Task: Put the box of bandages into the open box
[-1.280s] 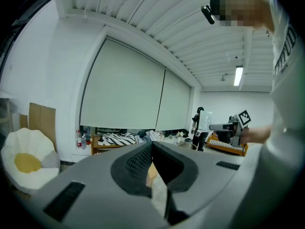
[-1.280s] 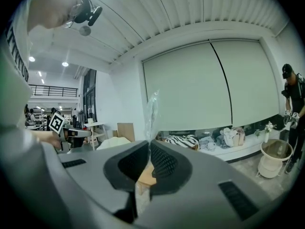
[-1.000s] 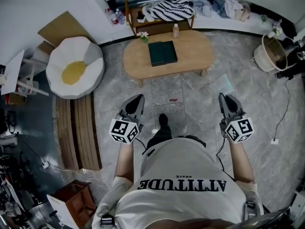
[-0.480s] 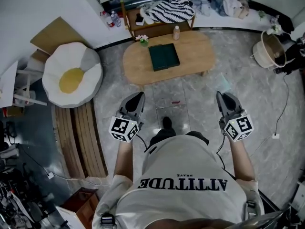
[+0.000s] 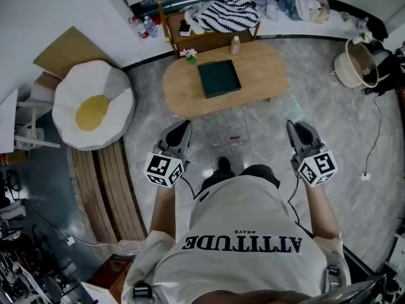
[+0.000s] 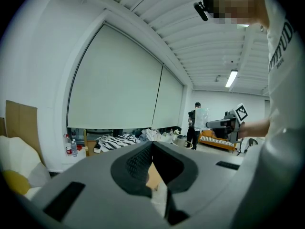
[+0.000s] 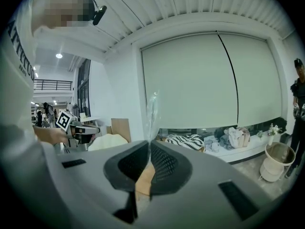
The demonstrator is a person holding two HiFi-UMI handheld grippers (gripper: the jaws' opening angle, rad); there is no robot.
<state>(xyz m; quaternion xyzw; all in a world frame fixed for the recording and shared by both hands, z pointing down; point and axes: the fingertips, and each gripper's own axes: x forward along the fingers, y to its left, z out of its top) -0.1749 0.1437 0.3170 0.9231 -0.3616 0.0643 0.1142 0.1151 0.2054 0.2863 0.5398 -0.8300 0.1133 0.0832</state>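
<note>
The left claw (image 5: 182, 132) and right claw (image 5: 296, 129) were both closed and empty, well short of the worktop (image 5: 266, 75). A dark open box (image 5: 219, 78) lay at its centre. The box of bandages could not be identified. Pick-up and placement remained outstanding.

"ATTITUDE" stands in dark capitals, upside down, on the person's white shirt (image 5: 243, 244), lower middle of the head view; the smaller print above it is unreadable.

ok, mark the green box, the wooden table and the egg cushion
green box (image 5: 219, 78): head view, middle of its dark face.
wooden table (image 5: 262, 68): head view, bare top, right end.
egg cushion (image 5: 93, 112): head view, yellow yolk.
</note>
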